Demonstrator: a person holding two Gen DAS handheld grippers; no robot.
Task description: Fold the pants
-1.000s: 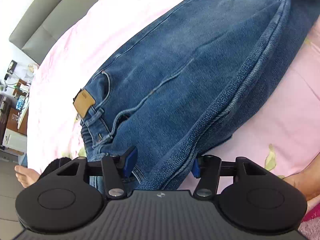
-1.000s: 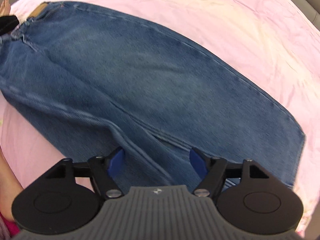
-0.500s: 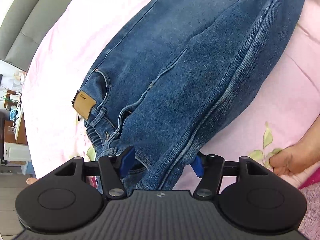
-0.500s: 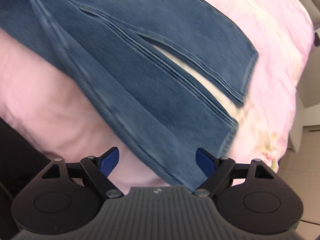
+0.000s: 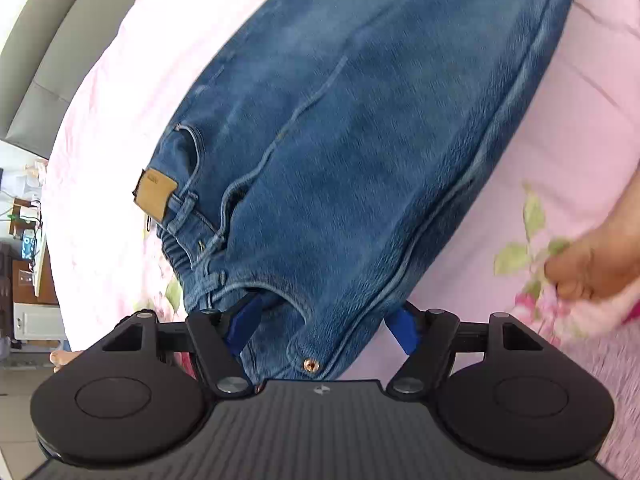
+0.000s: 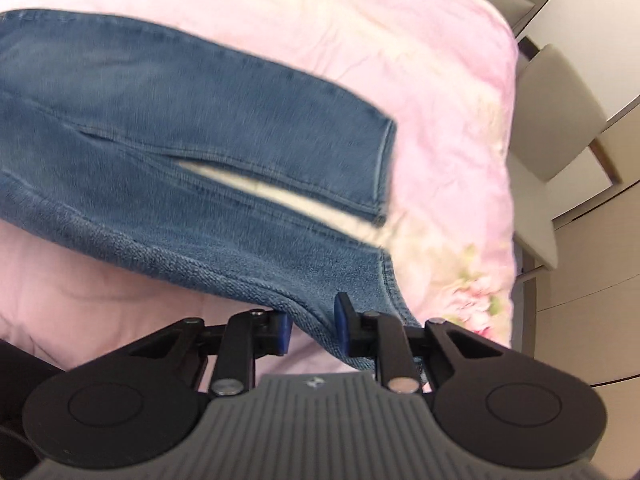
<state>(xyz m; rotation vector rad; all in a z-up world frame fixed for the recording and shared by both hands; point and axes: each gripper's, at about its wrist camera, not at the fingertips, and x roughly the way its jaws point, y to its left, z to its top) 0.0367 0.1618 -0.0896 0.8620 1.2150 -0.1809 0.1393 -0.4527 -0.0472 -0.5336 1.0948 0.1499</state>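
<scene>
Blue jeans [image 5: 360,140] lie on a pink bed cover, folded lengthwise with one leg over the other. In the left wrist view the waistband end with a tan leather patch [image 5: 156,194] and a copper button [image 5: 309,364] sits between the blue pads of my left gripper [image 5: 324,320], whose jaws stand wide apart around the cloth. In the right wrist view the two leg hems [image 6: 380,184] lie near the bed's right edge. My right gripper [image 6: 312,326] has its jaws narrowed around the corner of the nearer leg's hem [image 6: 320,312].
The pink floral bed cover [image 6: 440,80] ends at the right beside a beige chair [image 6: 560,112]. A grey headboard [image 5: 52,48] and a cluttered desk [image 5: 24,232] lie left in the left wrist view. A bare hand [image 5: 592,264] rests on the cover at the right.
My right gripper has moved from the mid-leg to the hem end and its jaws have narrowed around the hem corner. My left gripper has slid further onto the waistband.
</scene>
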